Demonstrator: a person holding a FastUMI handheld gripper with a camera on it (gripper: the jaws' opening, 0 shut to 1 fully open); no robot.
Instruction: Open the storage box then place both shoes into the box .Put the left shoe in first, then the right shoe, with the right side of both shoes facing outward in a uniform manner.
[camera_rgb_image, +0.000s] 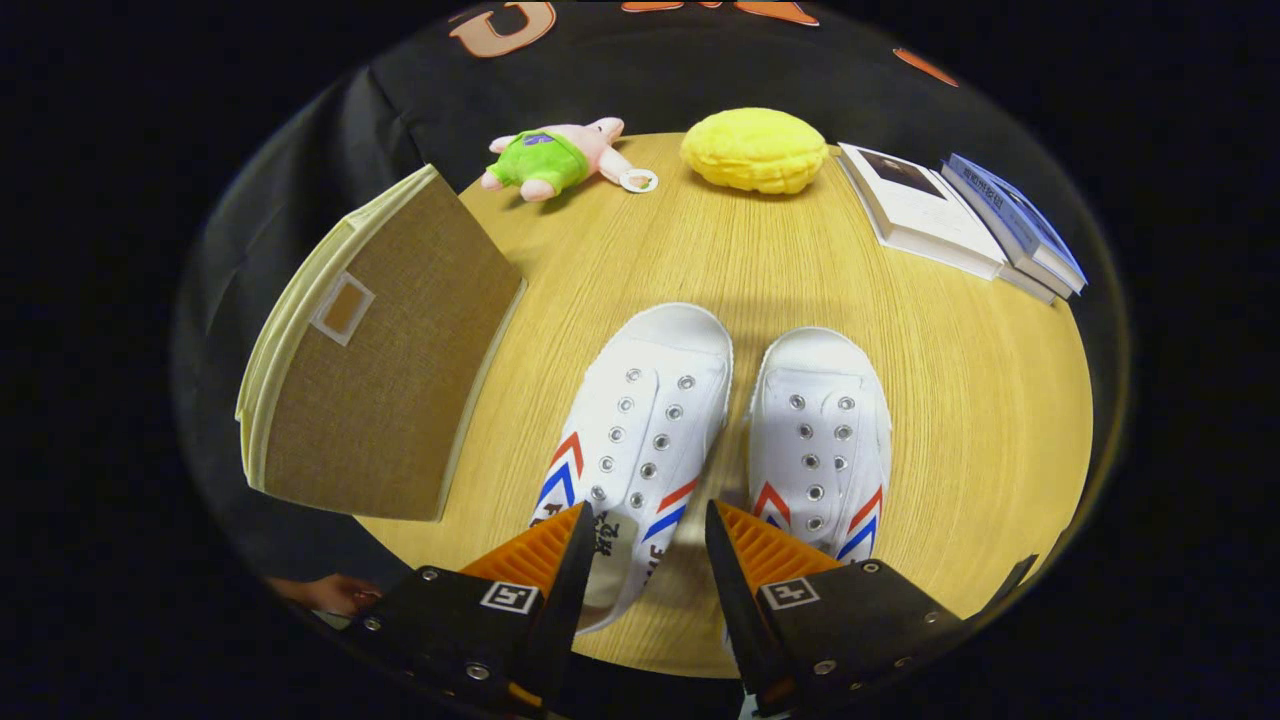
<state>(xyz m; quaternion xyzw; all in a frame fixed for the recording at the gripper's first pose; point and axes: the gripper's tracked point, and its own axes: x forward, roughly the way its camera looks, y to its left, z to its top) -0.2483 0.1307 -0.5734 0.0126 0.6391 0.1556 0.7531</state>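
Two white canvas shoes with red and blue chevrons lie side by side on the round wooden table, toes pointing away from me. The left shoe has its heel end between my fingers; the right shoe lies partly under the right finger. My gripper is open above them, touching neither as far as I can tell. The brown fabric storage box with cream edging stands to the left of the shoes, its lid shut and a small label window on top.
Beyond the shoes lie a pink plush toy in green, a yellow round plush and two books at the far right. A hand shows below the box, near the table's edge.
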